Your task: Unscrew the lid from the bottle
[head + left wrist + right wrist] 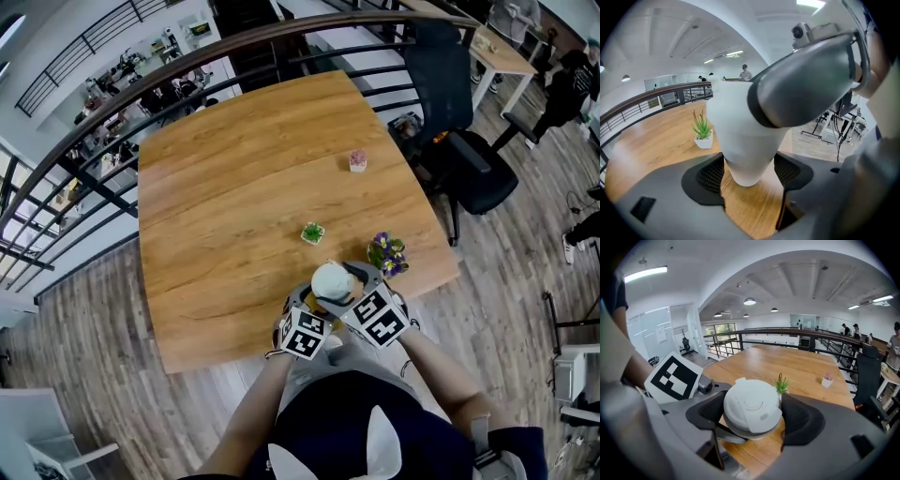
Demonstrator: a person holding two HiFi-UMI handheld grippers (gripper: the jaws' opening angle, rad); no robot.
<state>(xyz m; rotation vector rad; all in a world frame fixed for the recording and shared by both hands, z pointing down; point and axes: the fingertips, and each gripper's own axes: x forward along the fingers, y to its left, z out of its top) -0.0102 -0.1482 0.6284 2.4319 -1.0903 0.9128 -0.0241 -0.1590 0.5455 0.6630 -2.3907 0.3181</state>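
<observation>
Bottle [330, 281] — one, white — stood at the near edge of the wooden table [234, 187] in the head view, with two tongs on it: the left gripper [309, 302] low on its body, the right gripper [354, 281] at its top. Three small plants sat further back: a green plant [312, 232], a purple-flowered plant [386, 253] and a pink plant [357, 161]. Most of the bottle's body was hidden under its own top.

From the left gripper view, both pads were clamped on the bottle's narrow lower part. One grey jaw of the right gripper covered its top. I couldn't tell whether its base touched the wood.

From the right gripper view, the jaws were closed on the one round white lid [752, 408] — a pad against each side. The lid hid the bottle below and cut off part of the green plant.
</observation>
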